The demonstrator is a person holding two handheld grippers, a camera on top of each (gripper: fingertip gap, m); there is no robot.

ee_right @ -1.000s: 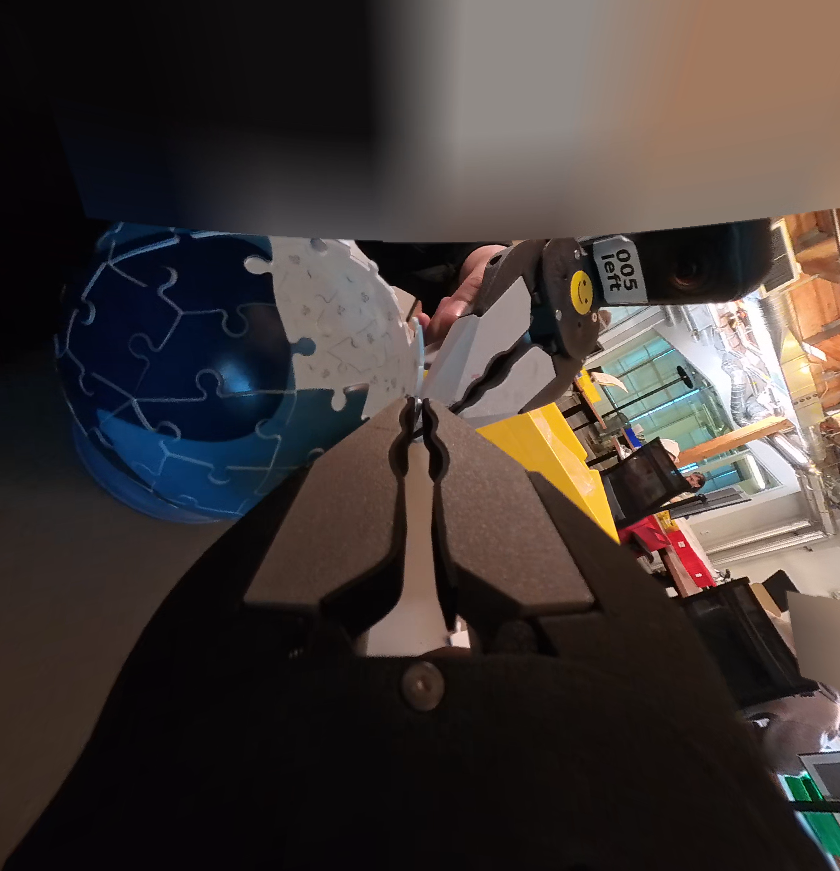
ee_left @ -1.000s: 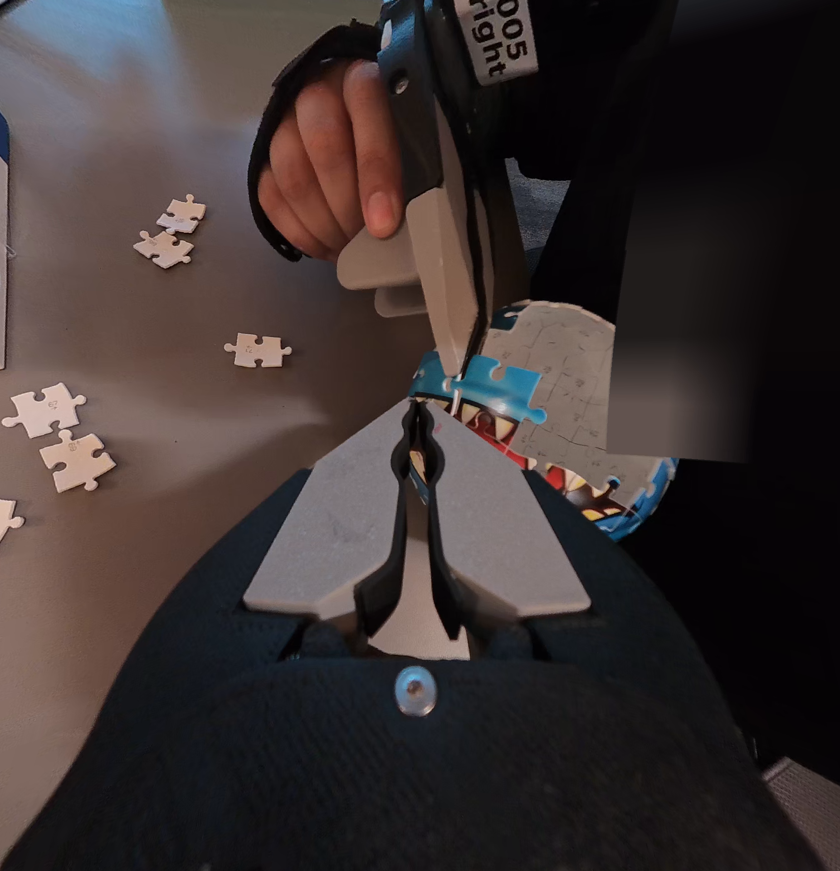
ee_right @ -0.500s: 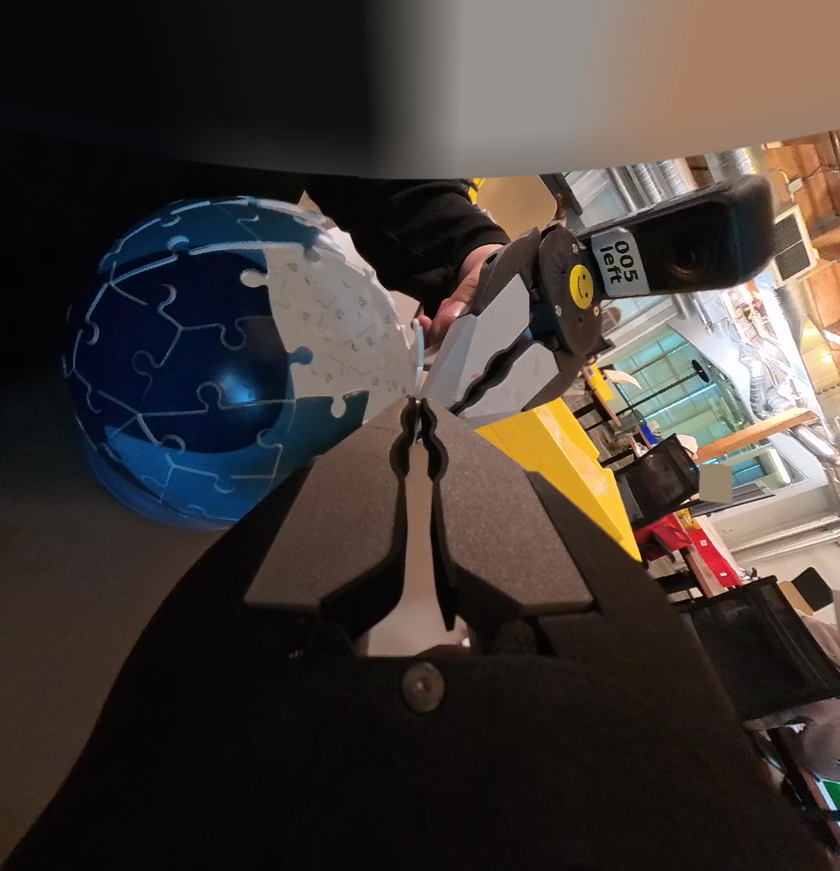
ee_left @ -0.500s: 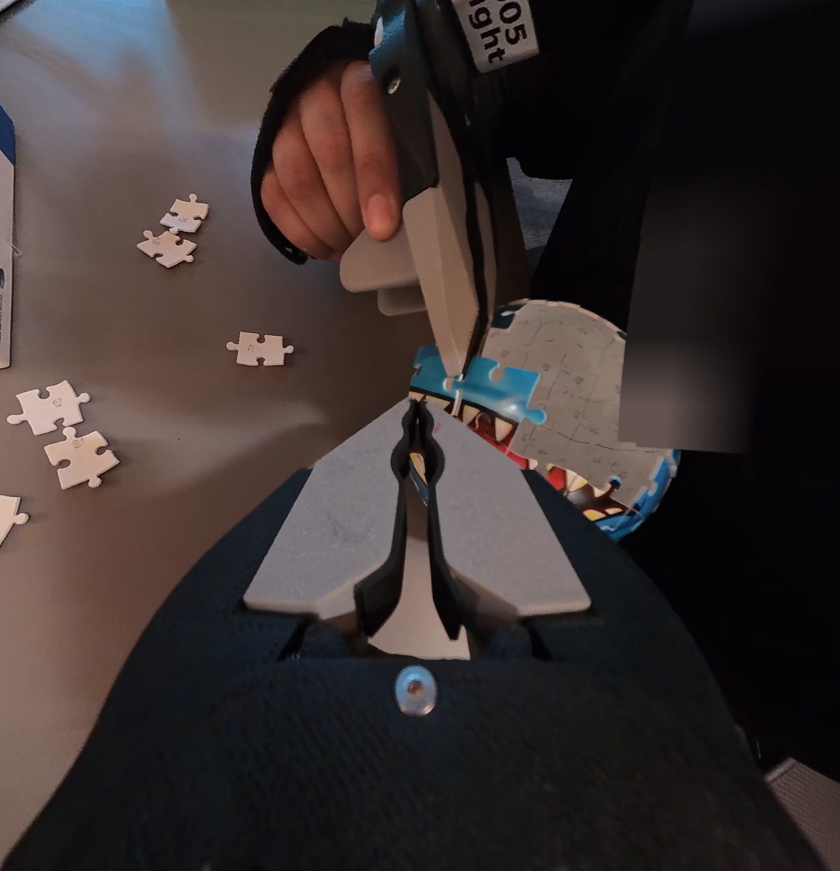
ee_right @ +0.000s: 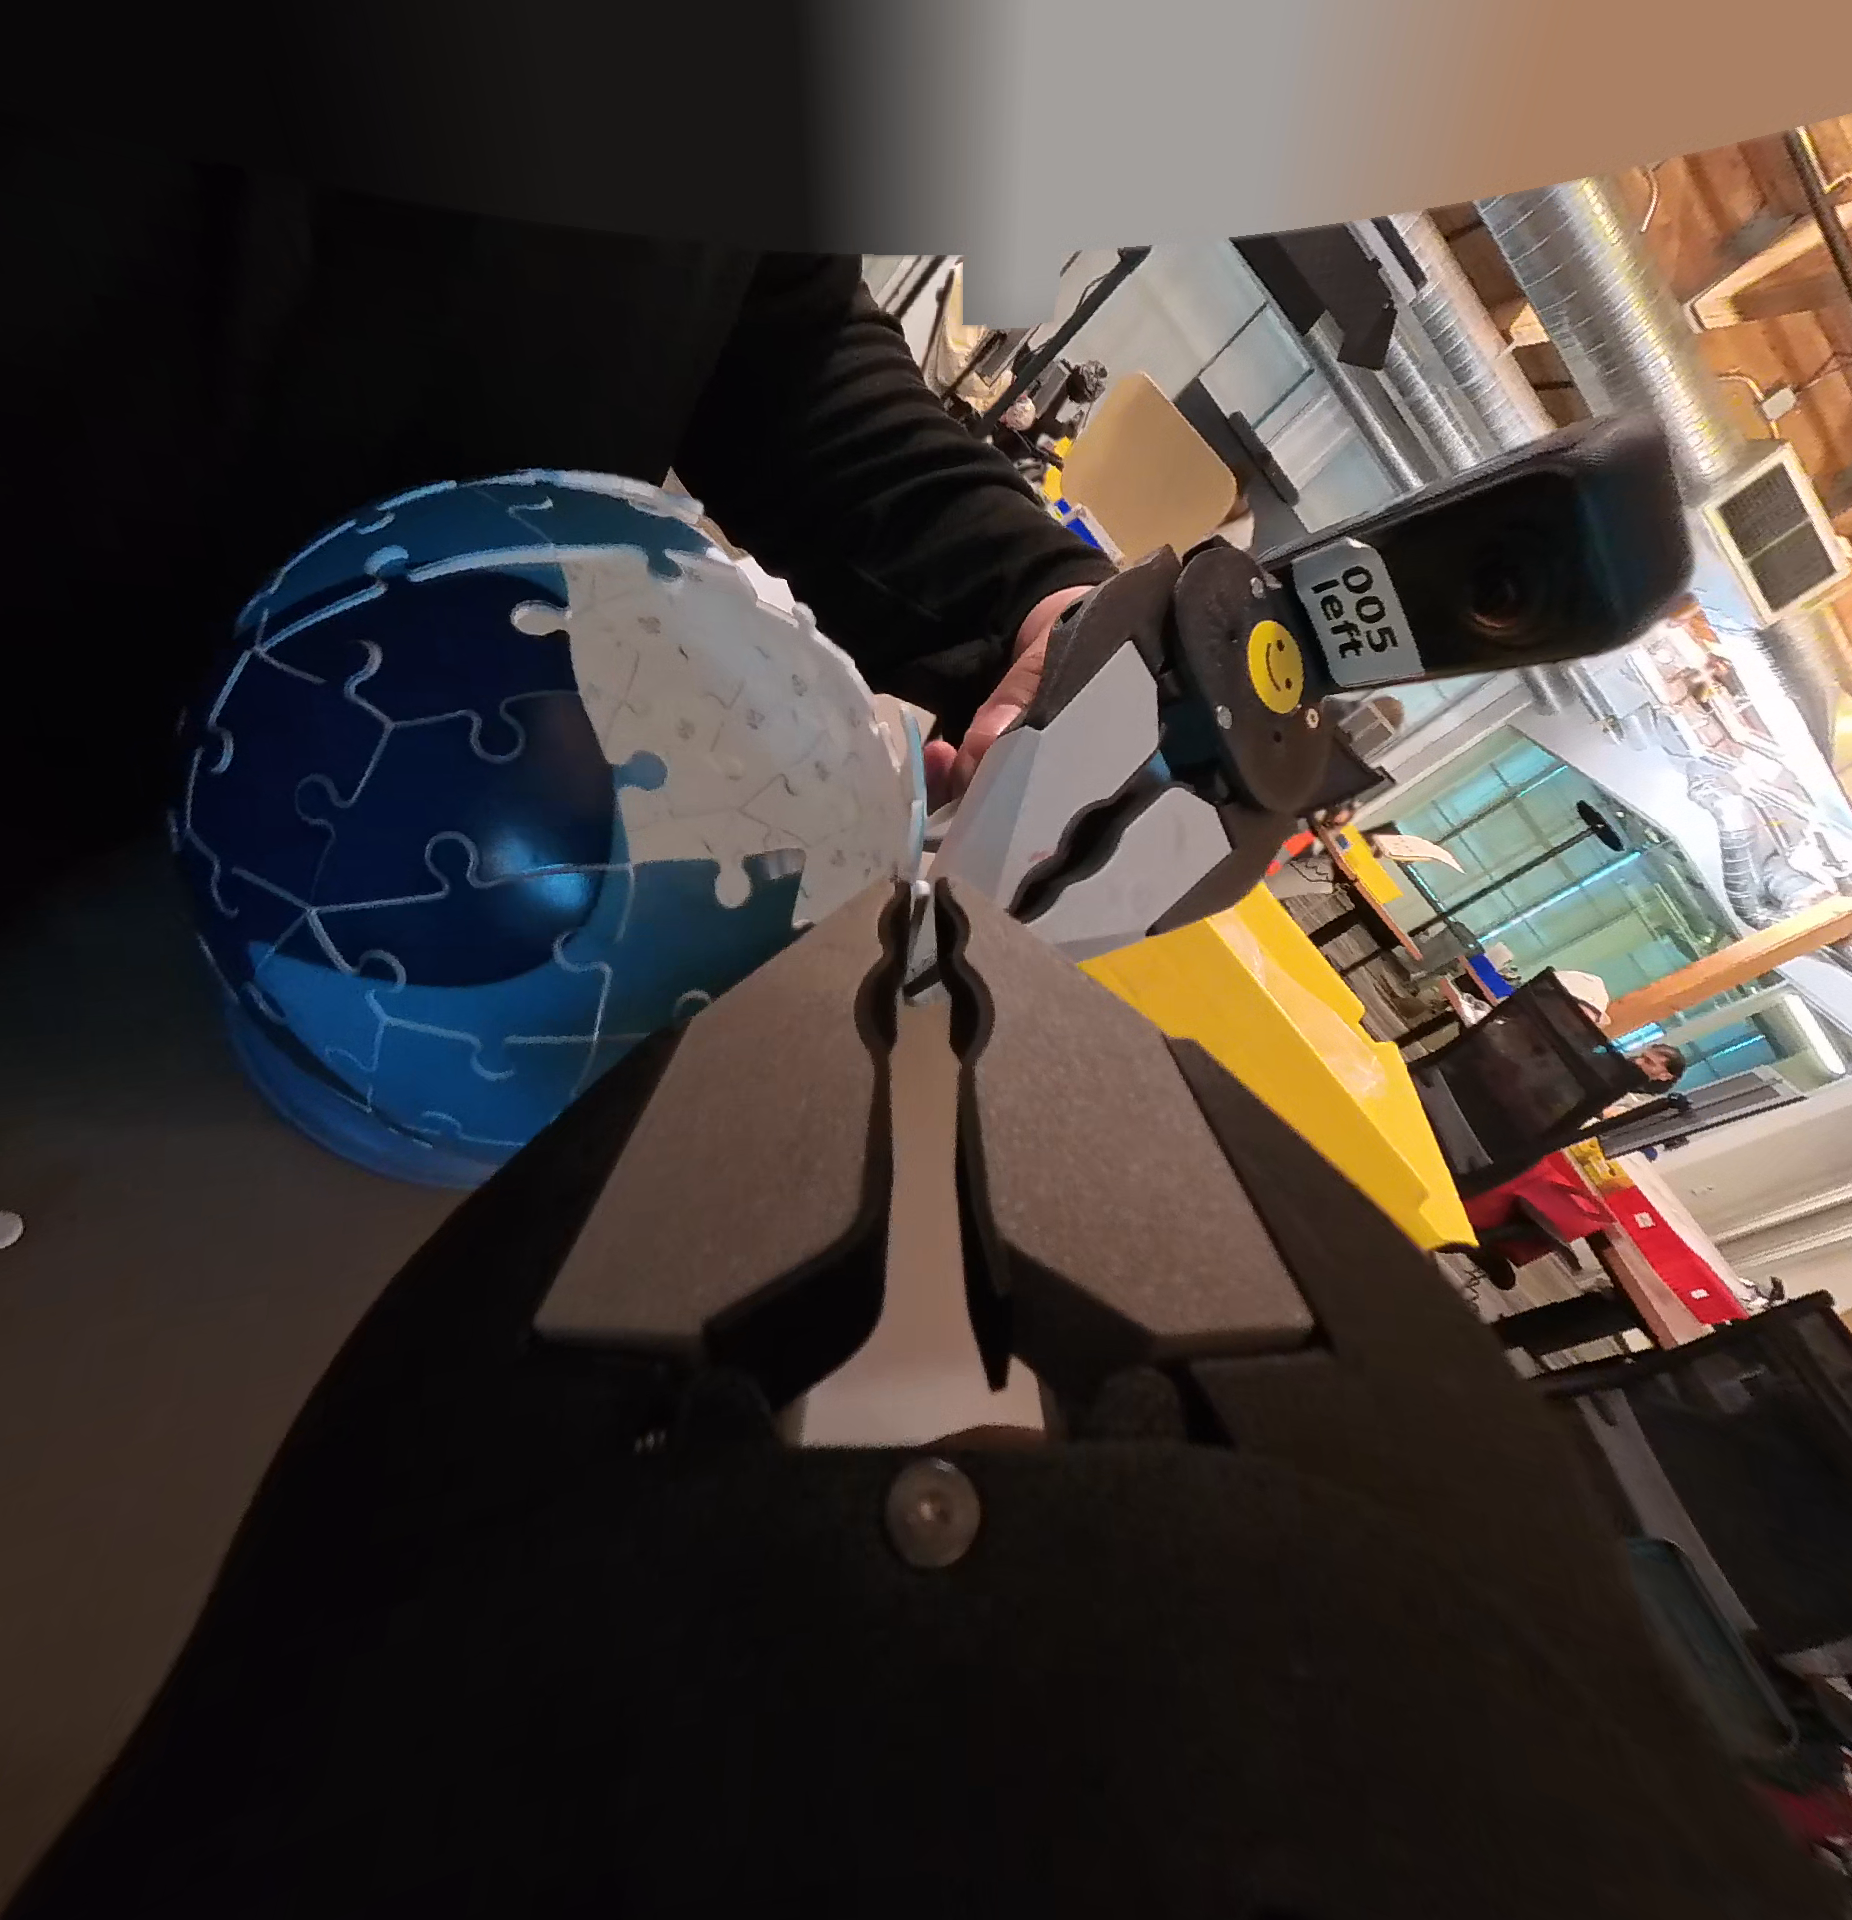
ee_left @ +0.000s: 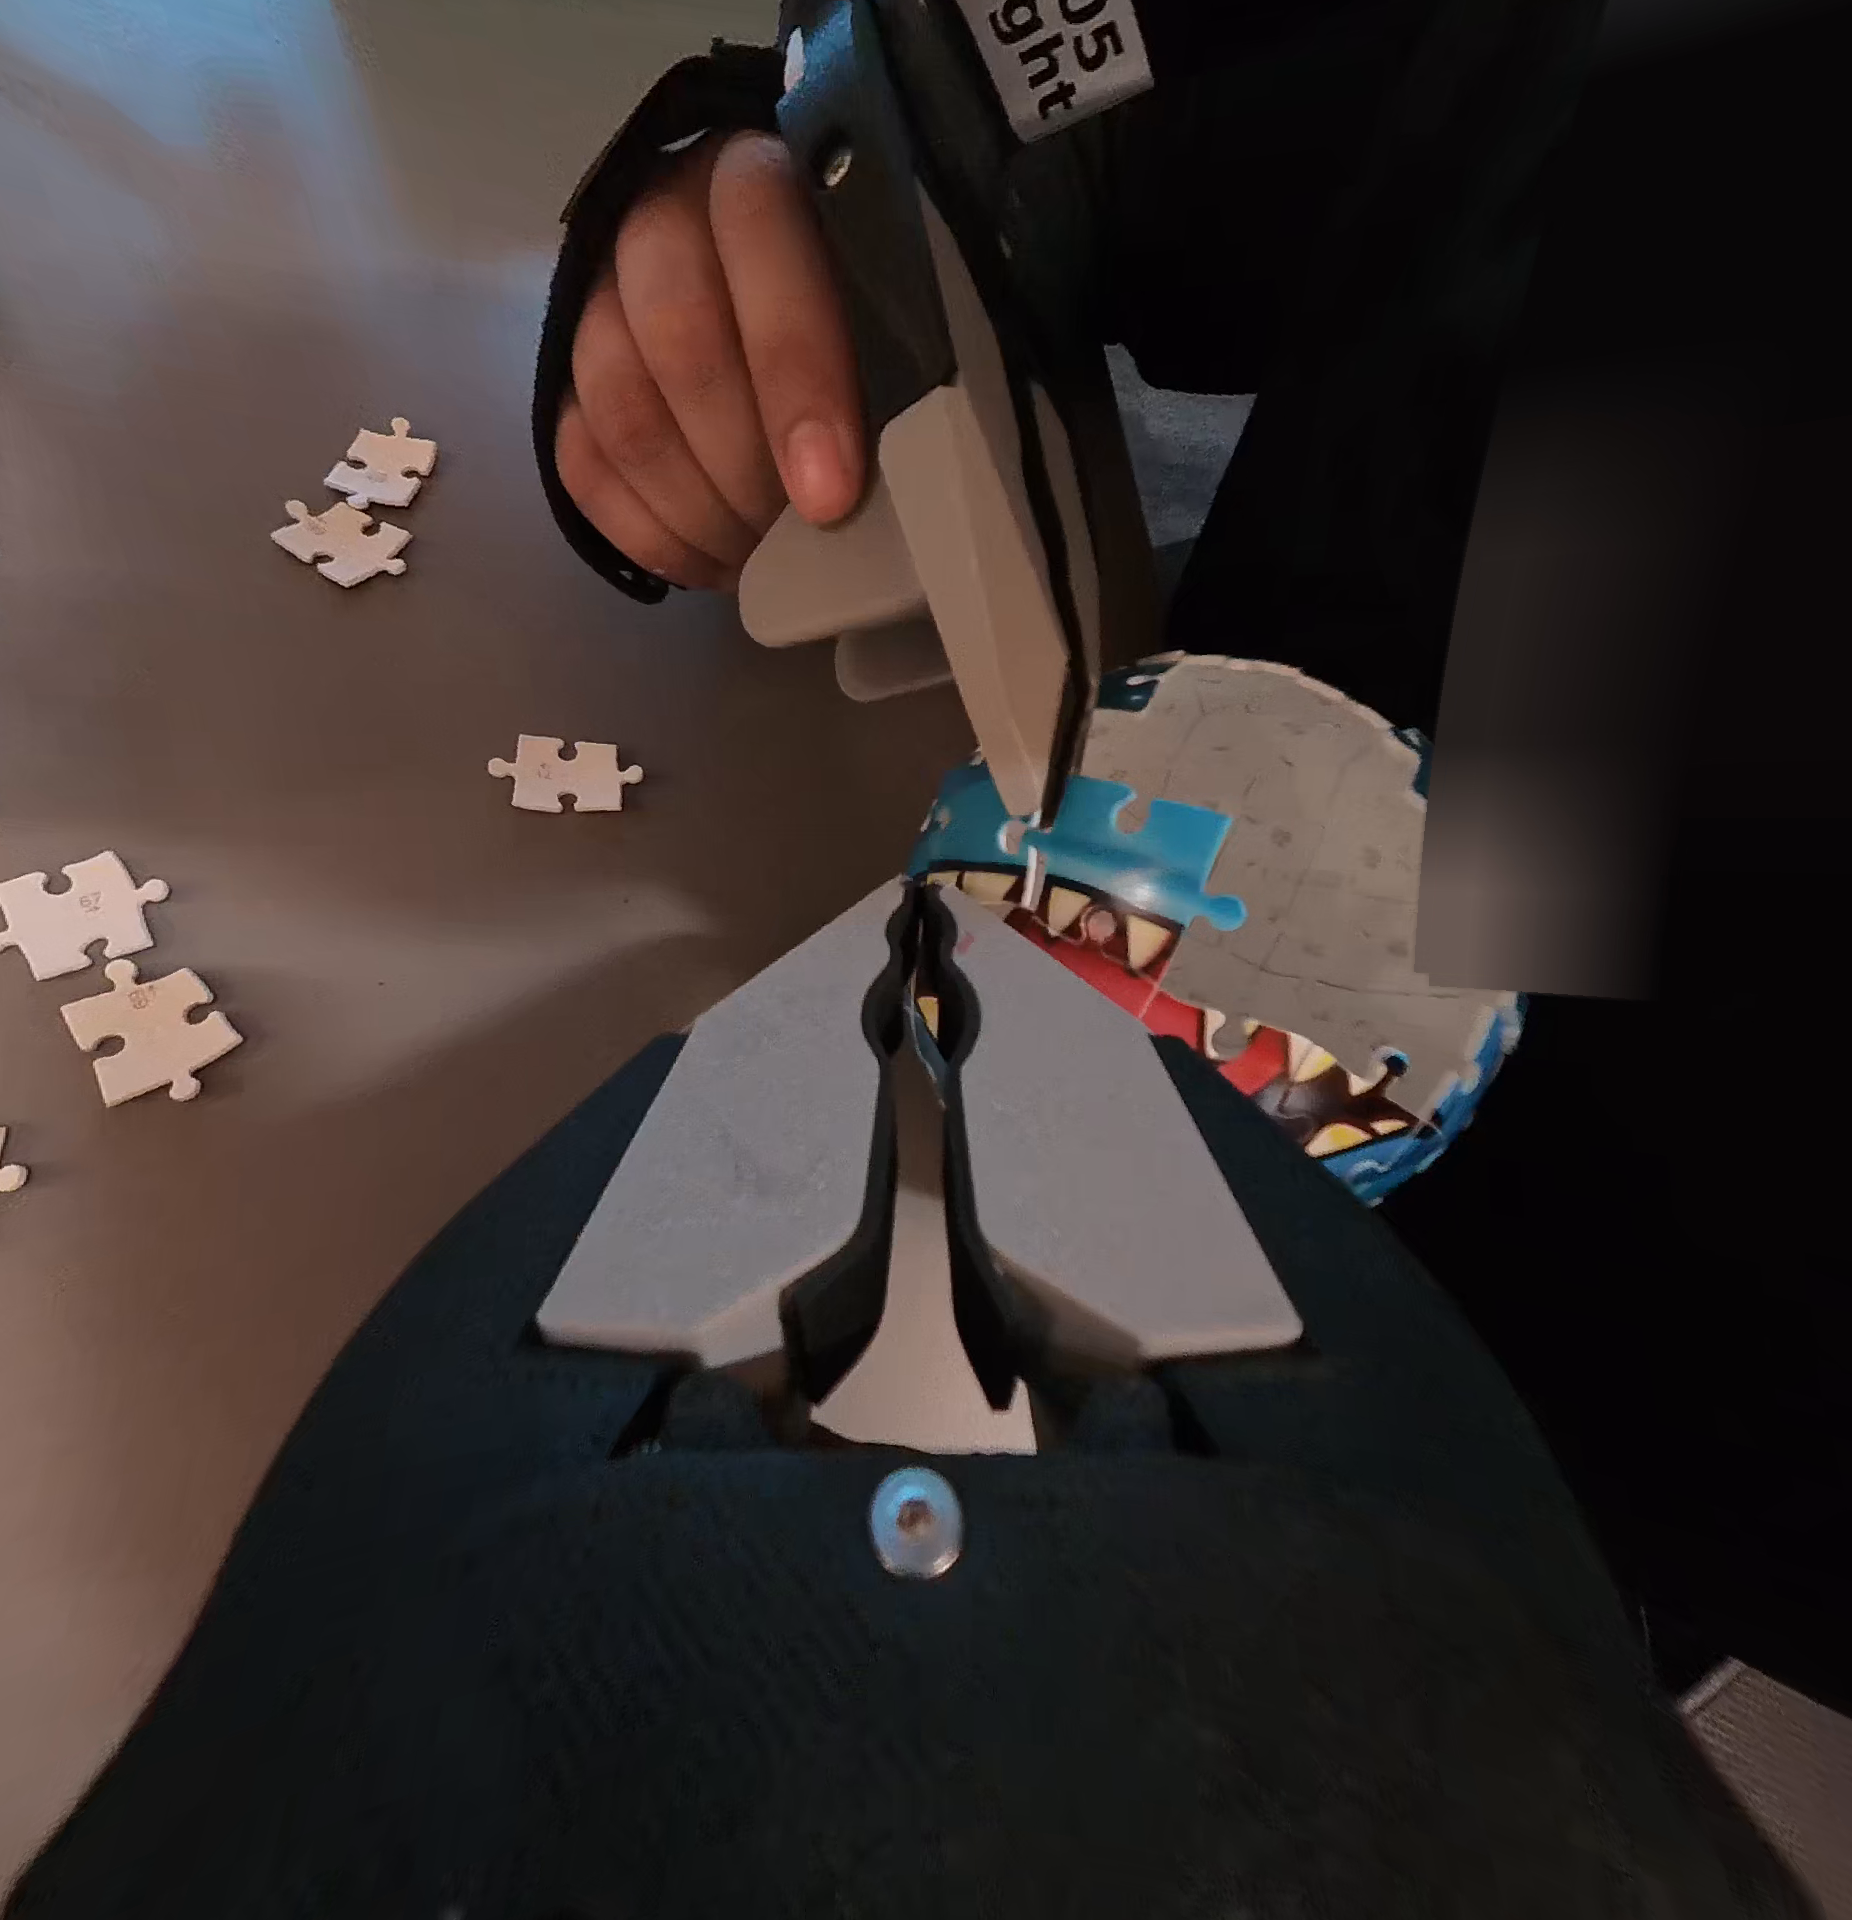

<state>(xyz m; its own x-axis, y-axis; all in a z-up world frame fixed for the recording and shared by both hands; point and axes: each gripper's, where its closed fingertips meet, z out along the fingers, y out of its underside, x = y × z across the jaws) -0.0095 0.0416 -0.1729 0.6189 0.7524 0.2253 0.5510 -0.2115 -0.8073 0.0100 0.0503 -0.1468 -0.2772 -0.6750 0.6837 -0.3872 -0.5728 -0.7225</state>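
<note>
Loose pieces point(ee_left: 153, 1023): scattered face-down on the grey table point(ee_left: 382, 1091), well apart from both grippers.
Left gripper point(ee_left: 922, 914): closed on the rim of the puzzle ball point(ee_left: 1317, 862) (a partly built shell).
Right gripper point(ee_right: 917, 914): closed on a light-blue piece point(ee_left: 1119, 842) held at the same rim.
Risk: the shell may be buckled, or seated neighbours popped loose, if the tab is pressed in misaligned.
</note>
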